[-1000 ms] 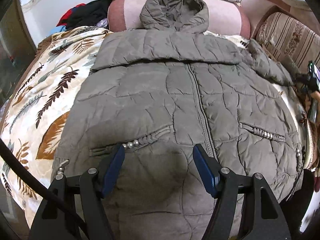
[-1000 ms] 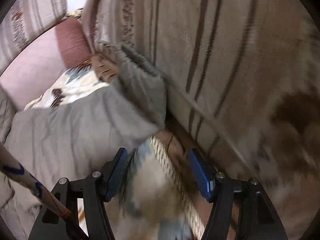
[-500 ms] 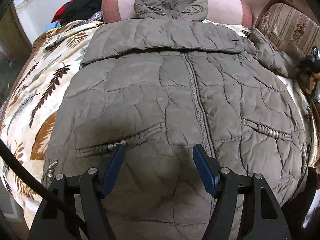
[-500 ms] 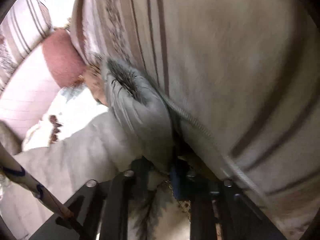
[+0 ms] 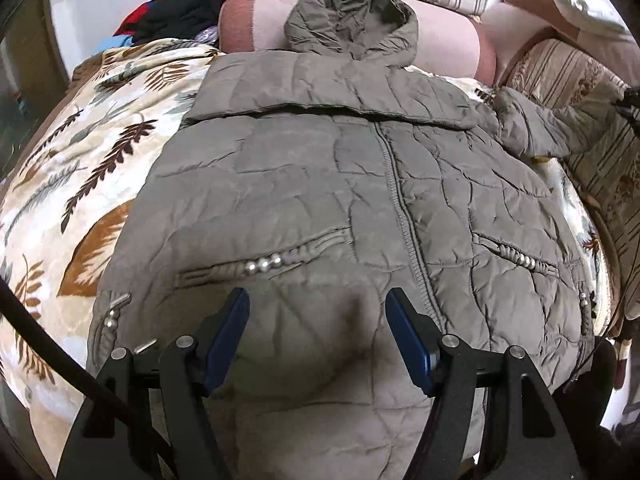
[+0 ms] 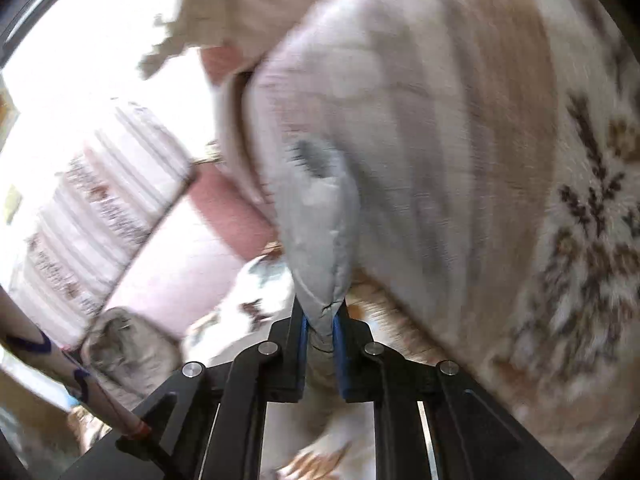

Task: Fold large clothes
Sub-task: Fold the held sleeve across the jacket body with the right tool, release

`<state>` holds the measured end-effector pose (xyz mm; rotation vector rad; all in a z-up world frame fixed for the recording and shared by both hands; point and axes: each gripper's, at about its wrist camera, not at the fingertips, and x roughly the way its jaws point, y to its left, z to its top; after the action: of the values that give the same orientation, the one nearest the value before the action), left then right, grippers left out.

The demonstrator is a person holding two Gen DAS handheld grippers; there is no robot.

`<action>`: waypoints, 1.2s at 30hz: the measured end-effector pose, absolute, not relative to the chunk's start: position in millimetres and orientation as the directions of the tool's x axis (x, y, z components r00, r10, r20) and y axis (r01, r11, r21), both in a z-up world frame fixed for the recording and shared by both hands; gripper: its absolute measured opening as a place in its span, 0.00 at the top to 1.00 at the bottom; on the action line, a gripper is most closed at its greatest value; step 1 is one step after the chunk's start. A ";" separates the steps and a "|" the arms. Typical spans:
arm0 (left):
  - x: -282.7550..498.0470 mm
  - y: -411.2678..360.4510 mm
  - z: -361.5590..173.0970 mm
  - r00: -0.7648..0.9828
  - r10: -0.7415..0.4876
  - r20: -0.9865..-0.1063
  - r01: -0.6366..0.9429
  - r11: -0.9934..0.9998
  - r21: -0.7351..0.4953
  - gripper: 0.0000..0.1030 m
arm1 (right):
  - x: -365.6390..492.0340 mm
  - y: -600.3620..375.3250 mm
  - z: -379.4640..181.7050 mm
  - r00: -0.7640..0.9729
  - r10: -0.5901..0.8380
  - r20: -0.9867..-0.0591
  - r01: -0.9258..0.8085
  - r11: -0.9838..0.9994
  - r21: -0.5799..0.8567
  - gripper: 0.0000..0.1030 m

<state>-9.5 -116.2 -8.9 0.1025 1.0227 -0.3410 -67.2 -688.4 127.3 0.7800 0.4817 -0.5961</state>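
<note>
The right gripper point(image 6: 320, 326) pinches the coat's sleeve point(image 6: 320, 240) at 12 o'clock; it could slip out. The left gripper point(image 5: 318, 300) hangs open.

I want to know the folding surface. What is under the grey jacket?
The jacket lies on a leaf-patterned blanket, which shows on both sides. Its hood rests on a pink cushion. What lies beneath the blanket is covered.
</note>
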 end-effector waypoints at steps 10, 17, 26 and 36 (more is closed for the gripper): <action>-17.8 -76.2 -17.4 0.528 -0.230 -0.817 0.263 0.960 -0.100 0.33 | 33.5 -512.6 175.5 0.802 -0.097 -0.589 0.406 0.812 0.418 0.88; -17.4 -63.2 -36.3 0.559 -0.242 -0.793 0.261 0.959 -0.109 0.33 | 127.7 -368.6 144.1 0.759 0.096 -0.644 0.203 0.905 0.375 0.89; -24.8 -54.4 -40.2 0.633 -0.266 -0.727 0.299 0.950 -0.087 0.33 | 210.5 -220.5 65.3 0.609 0.201 -0.767 0.036 0.959 0.280 0.89; -25.7 -51.4 -42.3 0.645 -0.292 -0.706 0.323 0.942 -0.095 0.33 | 243.5 -167.6 -20.2 0.453 0.170 -0.875 -0.016 0.983 0.183 0.88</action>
<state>-25.7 -51.4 -42.3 0.0404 0.7969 -0.3501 243.5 -167.6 -20.2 0.1559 1.0962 0.1159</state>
